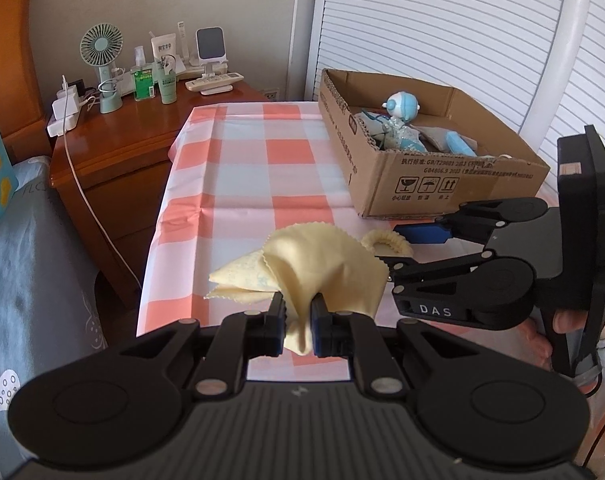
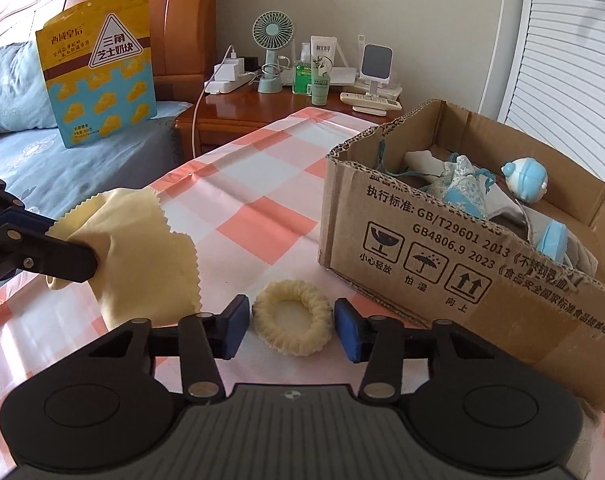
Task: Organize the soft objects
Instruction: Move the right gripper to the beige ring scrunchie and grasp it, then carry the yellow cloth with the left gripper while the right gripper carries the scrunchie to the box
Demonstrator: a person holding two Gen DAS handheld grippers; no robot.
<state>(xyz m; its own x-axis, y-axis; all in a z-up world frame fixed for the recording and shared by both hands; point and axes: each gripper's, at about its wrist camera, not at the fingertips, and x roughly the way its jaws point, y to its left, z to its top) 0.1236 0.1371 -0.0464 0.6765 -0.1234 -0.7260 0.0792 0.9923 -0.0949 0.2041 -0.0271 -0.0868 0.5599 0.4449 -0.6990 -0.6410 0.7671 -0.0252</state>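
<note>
The left tongs (image 1: 298, 330) pinch a bunched pale yellow cloth (image 1: 310, 264), lifted above the checked table (image 1: 242, 168) near its left edge. The right tongs (image 2: 290, 328) are spread on either side of a yellow scrunchie (image 2: 290, 316) lying on the table, just beside the cardboard box (image 2: 422, 264). The box holds a blue doll (image 2: 524, 180) and other soft items. A nightstand (image 1: 114, 140) with a small fan (image 1: 101, 46) stands beyond the far left corner.

checked tablecloth (image 1: 246, 168) bare toward far edge, cardboard box (image 2: 422, 248) blocking right side
</note>
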